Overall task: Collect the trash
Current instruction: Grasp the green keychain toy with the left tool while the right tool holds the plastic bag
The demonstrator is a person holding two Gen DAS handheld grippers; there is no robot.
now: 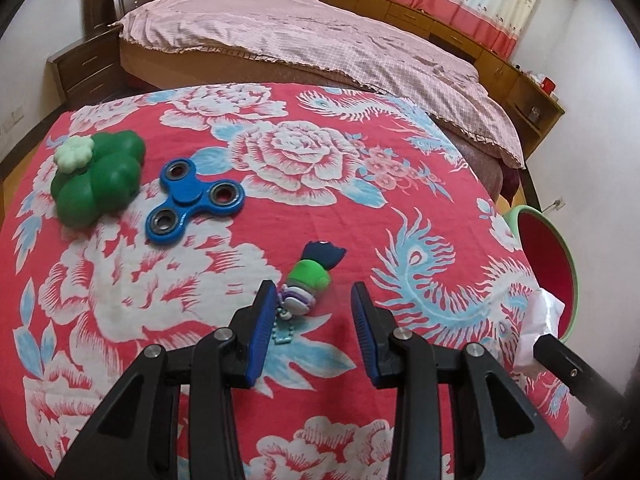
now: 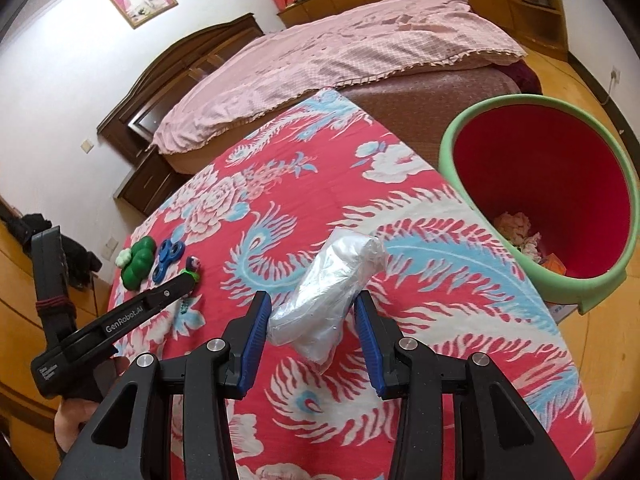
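Note:
A crumpled clear plastic bag (image 2: 330, 294) lies on the red floral tablecloth (image 2: 420, 264), its near end between the fingers of my open right gripper (image 2: 312, 304); the pads do not press it. It shows at the right edge of the left wrist view (image 1: 538, 326). My left gripper (image 1: 314, 294) is open, with a small green and purple toy figure (image 1: 310, 280) lying between its fingertips, next to the left pad. A red bin with a green rim (image 2: 536, 196) stands beside the table on the right, with scraps at its bottom.
A blue fidget spinner (image 1: 194, 202) and a green clover-shaped toy (image 1: 100, 178) lie on the table's left part. A bed with a pink cover (image 1: 320, 40) stands behind the table. The table edge drops off close to the bin.

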